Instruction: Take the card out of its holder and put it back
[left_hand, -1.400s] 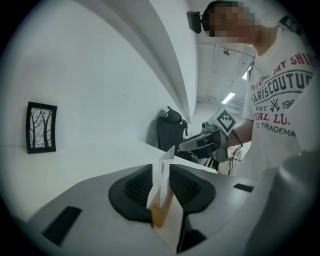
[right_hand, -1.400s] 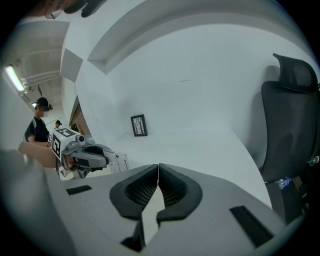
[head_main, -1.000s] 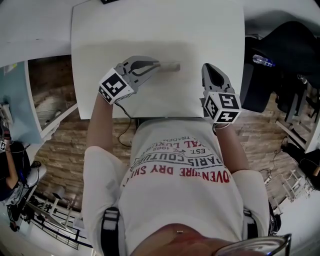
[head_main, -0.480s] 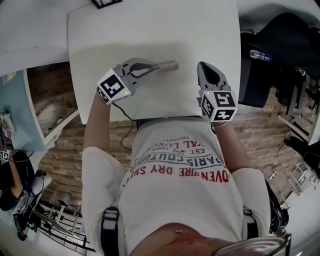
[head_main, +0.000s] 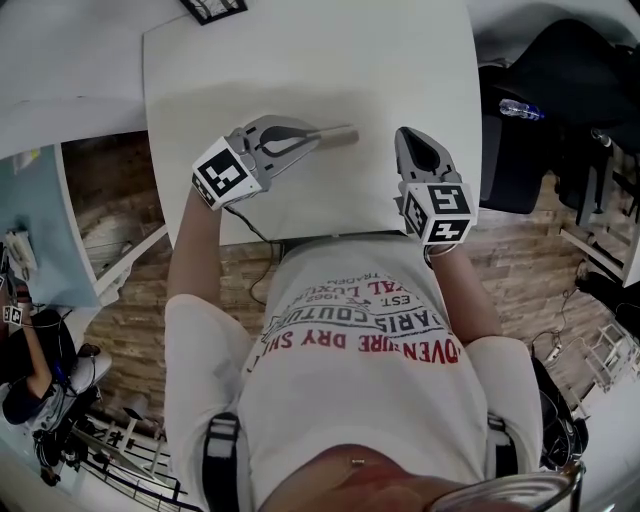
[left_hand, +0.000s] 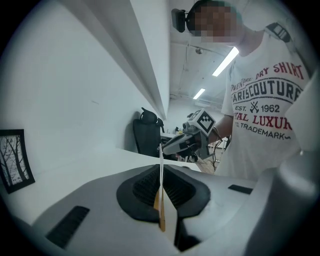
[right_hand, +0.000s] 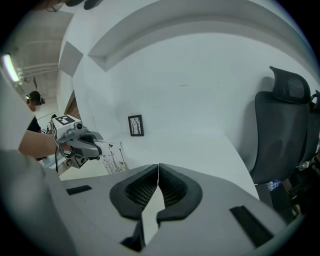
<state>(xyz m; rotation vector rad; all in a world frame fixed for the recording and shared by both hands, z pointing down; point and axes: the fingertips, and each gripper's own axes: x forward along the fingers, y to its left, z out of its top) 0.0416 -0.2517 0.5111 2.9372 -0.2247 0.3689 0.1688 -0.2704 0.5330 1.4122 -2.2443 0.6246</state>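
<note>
Left gripper (head_main: 315, 133): is pinching the card (head_main: 340, 133) by one edge, near the table's (head_main: 300, 60) middle.
Right gripper (head_main: 407, 134): is showing jaws closed on nothing, by the near edge.

Whole surface (head_main: 400, 70) showing plain white. Both the left claw (head_main: 318, 134) and right claw (head_main: 404, 140) wearing pale grey shells with black ribbed pads (right_hand: 138, 193). Their cubes (head_main: 222, 172) carrying black-and-white square markers. Over the surface's middle, card (right_hand: 112, 156) showing white, dotted with small dark printed motifs. On the surface's far edge, frame (right_hand: 135, 125) showing black around dark bare trees on white. Person's shirt (head_main: 370, 340) showing white with red and dark lettering. Below the surface, floor (head_main: 130, 290) showing brown staggered planks.
</note>
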